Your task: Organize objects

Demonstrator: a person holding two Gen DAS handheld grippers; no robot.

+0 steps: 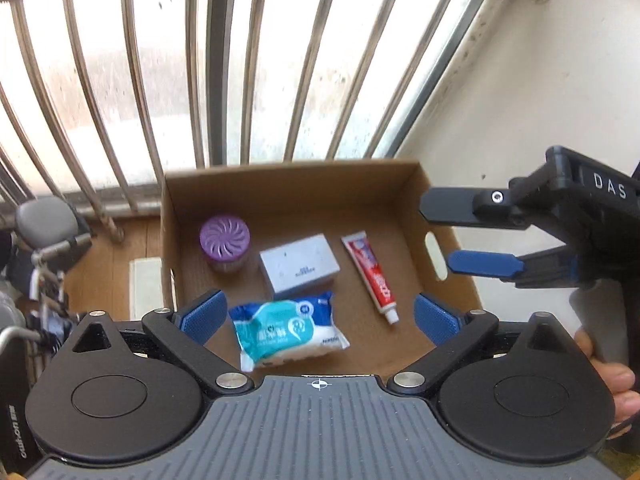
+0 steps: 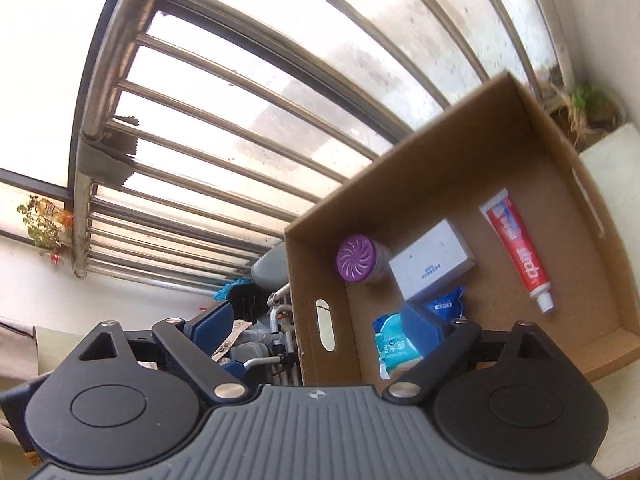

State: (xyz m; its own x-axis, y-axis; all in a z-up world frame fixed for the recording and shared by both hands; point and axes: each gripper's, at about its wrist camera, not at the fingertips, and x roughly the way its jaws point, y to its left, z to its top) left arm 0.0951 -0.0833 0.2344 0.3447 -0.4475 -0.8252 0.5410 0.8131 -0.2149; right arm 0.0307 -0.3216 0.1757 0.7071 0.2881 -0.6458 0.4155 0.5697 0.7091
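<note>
Cardboard box [image 2: 532, 152] holds toothpaste [image 2: 518, 246], wipes [image 2: 394, 346], purple jar [image 2: 356, 260].

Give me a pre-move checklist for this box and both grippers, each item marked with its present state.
1. Left gripper open, nothing between its pads: ok.
2. Right gripper open, empty: ok.
3. Purple air freshener upright inside the cardboard box: ok.
4. Grey carton, toothpaste tube and wet wipes pack lying flat on the box floor, apart: ok.
5. Items left outside the box: cannot tell.
6. Both grippers clear of the box walls: ok.
</note>
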